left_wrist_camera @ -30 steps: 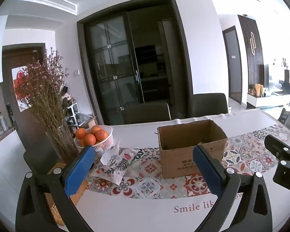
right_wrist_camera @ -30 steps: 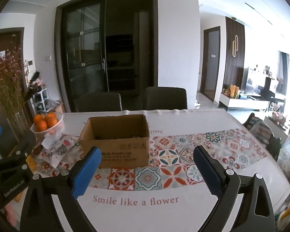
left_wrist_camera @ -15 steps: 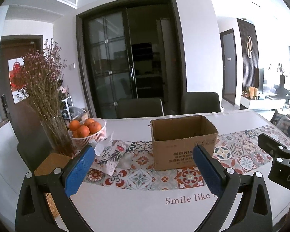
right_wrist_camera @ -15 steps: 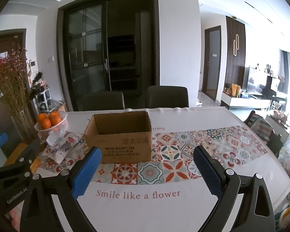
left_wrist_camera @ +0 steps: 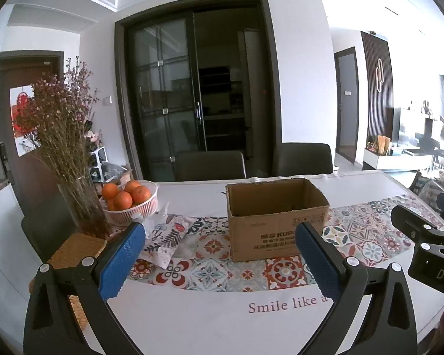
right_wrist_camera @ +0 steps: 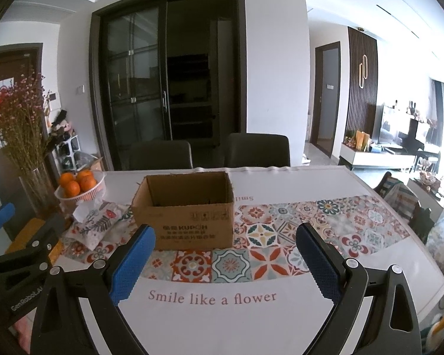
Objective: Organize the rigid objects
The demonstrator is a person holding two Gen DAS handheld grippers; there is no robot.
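Note:
An open brown cardboard box (left_wrist_camera: 276, 220) (right_wrist_camera: 186, 211) stands on the patterned runner in the middle of the table. Its inside looks mostly dark, and I cannot make out the contents. My left gripper (left_wrist_camera: 222, 261) hovers open over the near table edge, short of the box, nothing between its blue pads. My right gripper (right_wrist_camera: 225, 263) is open as well, empty, also in front of the box. The right gripper's black body shows at the right edge of the left wrist view.
A white basket of oranges (left_wrist_camera: 130, 199) (right_wrist_camera: 80, 185), a glass vase of dried flowers (left_wrist_camera: 83, 204) and a floral tissue pack (left_wrist_camera: 168, 236) sit left of the box. Two dark chairs (right_wrist_camera: 210, 151) stand behind the table. A woven mat (left_wrist_camera: 74, 248) lies at the left.
Both grippers have drawn back and risen a little from the table; the box now looks smaller and farther off. Both stay open and empty.

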